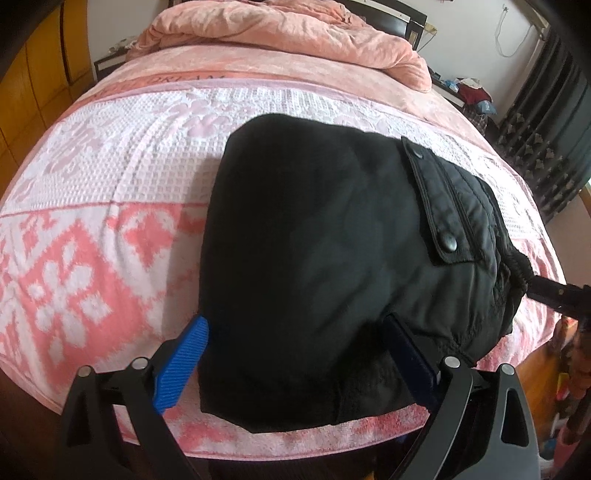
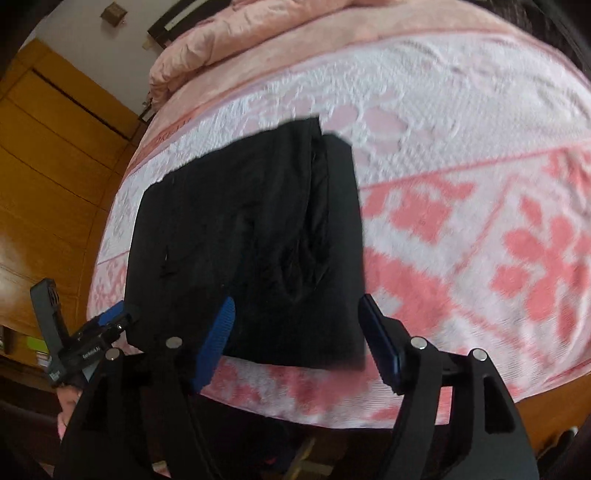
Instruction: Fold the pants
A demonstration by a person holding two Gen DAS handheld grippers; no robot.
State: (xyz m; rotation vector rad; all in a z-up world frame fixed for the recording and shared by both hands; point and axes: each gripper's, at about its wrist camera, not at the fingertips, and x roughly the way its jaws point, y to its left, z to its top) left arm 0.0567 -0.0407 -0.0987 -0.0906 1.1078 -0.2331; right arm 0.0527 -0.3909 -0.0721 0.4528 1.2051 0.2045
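Black pants [image 1: 325,240] lying on the pink-and-white blanket [image 1: 92,177] near the bed's near edge, already stacked into a compact multi-layer bundle. Looking mostly done: layers piled, outline roughly rectangular in the right wrist view [image 2: 251,240]. Pocket flap [image 1: 439,206] with two snaps facing up on the right side of the bundle; waistband cord [image 1: 521,269] sticking out at the far right, not tucked in.

Left gripper [image 1: 295,354] hovering at the near edge of the bundle, jaws spread wide, blue pads [image 1: 183,363] straddling the fabric, nothing pinched. Touching cloth or just above it: not clear from this view.

Right gripper [image 2: 299,339] also spread wide, sitting at the near edge of the bundle, holding nothing. Left gripper showing again at lower left of the right wrist view [image 2: 107,321], beside the bundle's left side.

Remaining, judging from the layout: probably only tidying. Squaring the uneven far edge where one layer steps past another [image 2: 325,136], flattening the puffy right side, tucking the cord. Possibly one more fold if a smaller packet is wanted; no telling from this.

Crumpled pink duvet [image 1: 295,33] heaped at the far end of the bed, well apart from the pants. Wooden wardrobe [image 2: 48,177] at left.
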